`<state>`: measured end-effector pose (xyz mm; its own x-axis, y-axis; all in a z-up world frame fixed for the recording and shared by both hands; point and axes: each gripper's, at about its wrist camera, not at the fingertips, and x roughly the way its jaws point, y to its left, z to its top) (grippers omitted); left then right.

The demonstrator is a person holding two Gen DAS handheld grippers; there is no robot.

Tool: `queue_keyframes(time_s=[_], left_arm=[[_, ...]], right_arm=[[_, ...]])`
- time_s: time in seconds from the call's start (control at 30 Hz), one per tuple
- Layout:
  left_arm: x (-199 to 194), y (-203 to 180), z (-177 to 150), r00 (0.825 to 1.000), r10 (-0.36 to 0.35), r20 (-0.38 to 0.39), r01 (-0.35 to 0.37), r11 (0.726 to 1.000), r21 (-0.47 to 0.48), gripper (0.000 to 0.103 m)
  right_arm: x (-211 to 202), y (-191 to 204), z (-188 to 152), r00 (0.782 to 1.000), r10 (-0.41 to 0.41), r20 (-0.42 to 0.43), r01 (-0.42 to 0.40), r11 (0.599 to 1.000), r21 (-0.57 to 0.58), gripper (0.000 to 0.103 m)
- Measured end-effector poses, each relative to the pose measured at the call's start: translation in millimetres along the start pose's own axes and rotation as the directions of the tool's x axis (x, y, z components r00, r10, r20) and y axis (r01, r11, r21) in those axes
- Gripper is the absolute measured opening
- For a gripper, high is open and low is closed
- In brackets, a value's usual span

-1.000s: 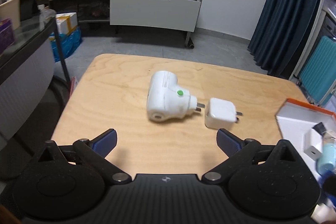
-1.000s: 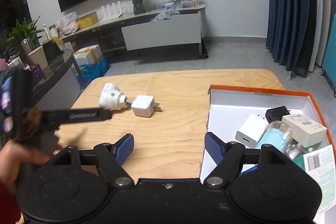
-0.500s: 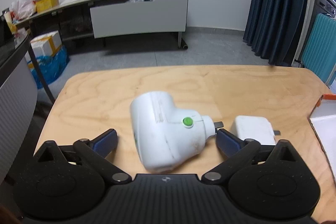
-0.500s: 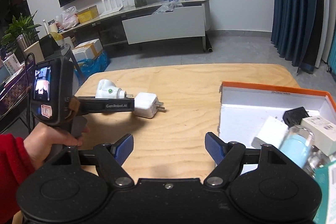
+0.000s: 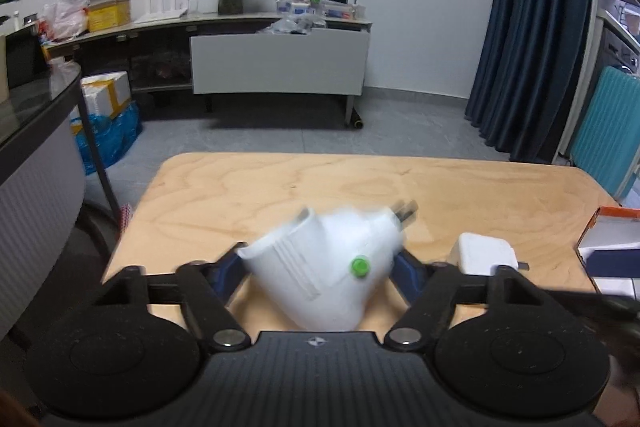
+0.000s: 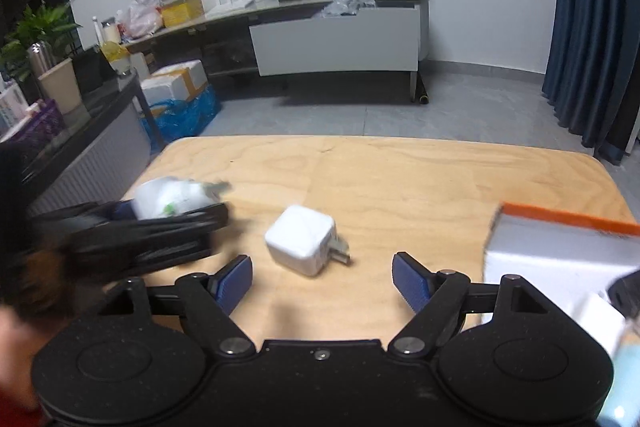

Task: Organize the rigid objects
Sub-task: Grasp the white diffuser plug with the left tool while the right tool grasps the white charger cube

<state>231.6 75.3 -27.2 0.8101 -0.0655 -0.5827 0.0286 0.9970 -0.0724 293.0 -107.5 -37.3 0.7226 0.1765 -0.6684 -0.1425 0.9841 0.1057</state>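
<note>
Two white plug-in devices are on or over the pale plywood surface (image 5: 280,195). The left tongs (image 5: 318,267) are closing on the larger one, a white angled plastic adapter with a green button (image 5: 320,267); its body sits between the blue pads, which touch its sides, and it is tilted with its metal prongs pointing up and away, blurred. Just beside it to the right lies a small white cube charger with metal prongs (image 6: 302,245), flat on the wood. The right tongs (image 6: 322,277) are opening, pads spread wide and clear of the charger, which lies just ahead of the gap. At the right edge stands an orange-rimmed white cardboard box (image 6: 560,251).
</note>
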Motion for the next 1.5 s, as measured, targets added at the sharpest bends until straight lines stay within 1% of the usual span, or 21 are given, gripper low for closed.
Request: queue_keyframes(time_s=[0.2,0.3,0.33,0.37,0.4,0.47,0.57,0.7,0.8,0.87,0.9,0.97,1.03,1.07,1.1,1.17,1.2,1.23,1.3,1.4,1.5], left_arm=[[-1.5,8.4,-3.0,1.0,-0.001,-0.022,0.0,0.999,-0.038,0.061],[-3.7,12.7,-4.7,1.0,-0.004,-0.016,0.003,0.999,-0.05,0.061],[-3.3,12.7,-3.8,1.0,-0.002,-0.016,0.001,0.999,-0.047,0.061],[-3.6,12.8,-3.2,1.0,0.0,-0.016,0.0,0.999,-0.041,0.061],[-3.8,13.8,-2.9,1.0,-0.005,-0.017,0.005,0.999,-0.035,0.062],[-2.6,14.1,-2.6,1.0,-0.025,-0.015,0.024,0.999,-0.033,0.062],[-3.6,12.3,-5.6,0.999,-0.03,-0.016,0.03,0.999,-0.028,0.06],[-12.3,9.3,-14.1,0.999,-0.039,-0.007,0.039,0.999,-0.026,0.06],[-21.9,7.6,-18.1,0.999,-0.046,0.007,0.046,0.998,-0.033,0.06],[-30.8,5.1,-18.8,0.998,-0.053,0.023,0.054,0.998,-0.03,0.06],[-36.0,3.5,-18.6,0.998,-0.054,0.032,0.055,0.998,-0.029,0.06],[-46.2,0.2,-17.9,0.997,-0.062,0.048,0.064,0.998,-0.03,0.06],[-55.0,-2.4,-17.8,0.996,-0.066,0.058,0.068,0.997,-0.029,0.06],[-58.9,-3.1,-18.9,0.996,-0.065,0.06,0.067,0.997,-0.029,0.06],[-62.3,-3.5,-19.8,0.997,-0.063,0.055,0.064,0.997,-0.032,0.06],[-68.5,-2.5,-23.5,0.997,-0.06,0.044,0.061,0.997,-0.04,0.06],[-71.8,-2.2,-26.6,0.997,-0.058,0.042,0.06,0.997,-0.043,0.06],[-74.6,-1.7,-30.0,0.998,-0.054,0.039,0.056,0.997,-0.046,0.06],[-76.7,-0.9,-35.7,0.998,-0.058,0.03,0.059,0.996,-0.059,0.06],[-74.8,-1.2,-41.2,0.998,-0.051,0.021,0.052,0.997,-0.053,0.06],[-70.5,3.9,-42.3,0.999,-0.046,0.029,0.048,0.996,-0.076,0.06]], right_arm=[[37.0,10.7,5.3,1.0,-0.015,-0.027,0.015,1.0,-0.013,0.092],[49.1,11.8,6.8,0.999,-0.029,-0.044,0.028,0.999,-0.02,0.091],[49.9,12.4,6.2,0.999,-0.036,-0.035,0.035,0.999,-0.027,0.09],[49.3,13.8,5.9,0.999,-0.045,-0.03,0.044,0.998,-0.039,0.085],[47.9,15.5,5.5,0.999,-0.038,-0.025,0.037,0.998,-0.052,0.072],[44.8,15.5,4.3,0.999,-0.043,-0.031,0.041,0.998,-0.051,0.071],[37.3,14.4,-0.8,0.998,-0.05,-0.033,0.048,0.997,-0.054,0.071],[21.7,13.7,-8.9,0.999,-0.034,-0.039,0.032,0.998,-0.052,0.071],[6.7,16.0,-13.5,0.999,-0.032,-0.02,0.031,0.998,-0.06,0.07],[-5.9,16.5,-16.1,1.0,-0.019,-0.006,0.019,0.998,-0.053,0.066],[-12.3,16.6,-16.9,1.0,-0.023,0.001,0.023,0.998,-0.053,0.053],[-22.3,17.9,-19.0,1.0,-0.031,-0.001,0.031,0.998,-0.061,0.043],[-26.8,17.9,-23.9,0.999,-0.043,-0.014,0.041,0.995,-0.089,0.003],[-28.5,15.7,-27.1,0.999,-0.03,-0.024,0.027,0.996,-0.09,0.003],[-30.3,13.3,-30.6,0.999,-0.017,-0.041,0.014,0.996,-0.087,0.003],[-37.9,7.4,-38.3,0.999,-0.026,-0.031,0.024,0.997,-0.07,0.03],[-42.5,4.0,-41.6,0.999,-0.028,-0.02,0.027,0.998,-0.052,0.068],[-47.1,0.6,-44.6,1.0,-0.023,0.004,0.023,0.999,-0.029,0.086],[-50.2,-3.6,-45.2,0.999,-0.02,0.03,0.02,1.0,-0.015,0.086],[-41.4,-3.5,-39.2,1.0,-0.017,0.021,0.018,0.999,-0.031,0.088],[-27.5,-1.5,-31.4,1.0,-0.022,0.009,0.022,1.0,-0.011,0.093]])
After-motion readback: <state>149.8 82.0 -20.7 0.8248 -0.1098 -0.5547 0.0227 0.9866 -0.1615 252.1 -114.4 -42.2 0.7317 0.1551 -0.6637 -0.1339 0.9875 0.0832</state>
